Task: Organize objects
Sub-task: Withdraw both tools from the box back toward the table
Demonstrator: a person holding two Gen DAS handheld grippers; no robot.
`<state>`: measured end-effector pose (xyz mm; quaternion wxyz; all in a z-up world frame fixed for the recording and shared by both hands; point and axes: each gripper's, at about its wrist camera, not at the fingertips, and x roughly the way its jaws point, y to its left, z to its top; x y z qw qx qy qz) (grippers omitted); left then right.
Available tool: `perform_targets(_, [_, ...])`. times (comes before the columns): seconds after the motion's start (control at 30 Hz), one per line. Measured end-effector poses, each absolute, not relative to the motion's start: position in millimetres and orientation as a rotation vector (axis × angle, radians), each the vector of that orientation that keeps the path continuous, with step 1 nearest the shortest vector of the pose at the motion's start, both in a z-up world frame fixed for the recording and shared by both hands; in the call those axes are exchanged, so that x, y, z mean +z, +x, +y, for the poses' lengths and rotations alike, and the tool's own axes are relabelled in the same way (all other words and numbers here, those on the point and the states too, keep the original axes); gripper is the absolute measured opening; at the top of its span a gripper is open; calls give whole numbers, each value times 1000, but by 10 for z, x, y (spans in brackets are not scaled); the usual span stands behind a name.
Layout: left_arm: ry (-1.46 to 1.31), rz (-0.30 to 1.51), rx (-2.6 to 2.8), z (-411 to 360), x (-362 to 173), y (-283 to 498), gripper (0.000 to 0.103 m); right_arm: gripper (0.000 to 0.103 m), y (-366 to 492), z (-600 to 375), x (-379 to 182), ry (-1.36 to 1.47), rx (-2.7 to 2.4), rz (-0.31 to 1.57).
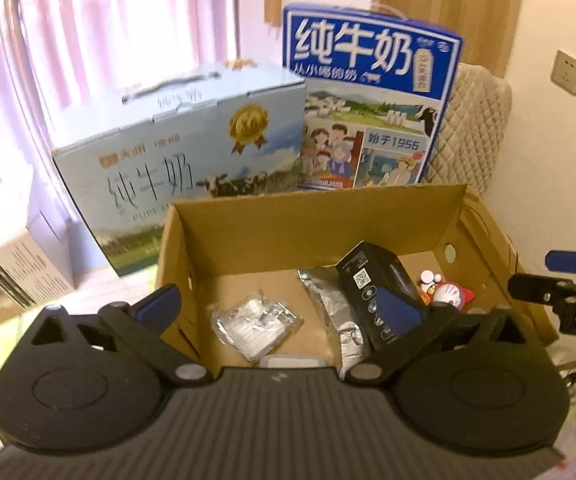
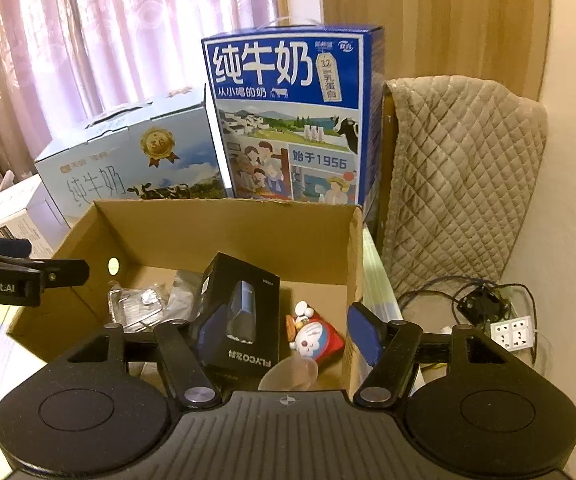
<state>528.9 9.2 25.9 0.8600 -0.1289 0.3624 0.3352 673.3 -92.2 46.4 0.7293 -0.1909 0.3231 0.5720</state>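
**A:** left wrist view, what've we got?

**B:** left gripper (image 1: 283, 308) spread wide, nothing in it. Cardboard box (image 1: 308, 216) mid-frame holds a black FLYCO box (image 1: 372, 280), foil pouch (image 1: 330, 304), clear packet (image 1: 253, 326).

**A:** right wrist?

**B:** right gripper (image 2: 288, 330) open, empty, over the Doraemon toy (image 2: 314, 338) lower centre.
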Motion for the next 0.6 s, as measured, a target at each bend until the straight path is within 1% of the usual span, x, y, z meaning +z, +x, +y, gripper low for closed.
perform_targets(0.2, [-186,722,694,-203,416,5111,102,67,6661,-1154,573,-379,1261,713])
perform_targets(0.37, [-199,688,672,-435,526,4915,102,68,6584,-1364,678,-356,1270,704])
perform_targets(0.6, [-247,688,694,-748,599,4577,102,68,6424,-1690,786,-343,1276,690])
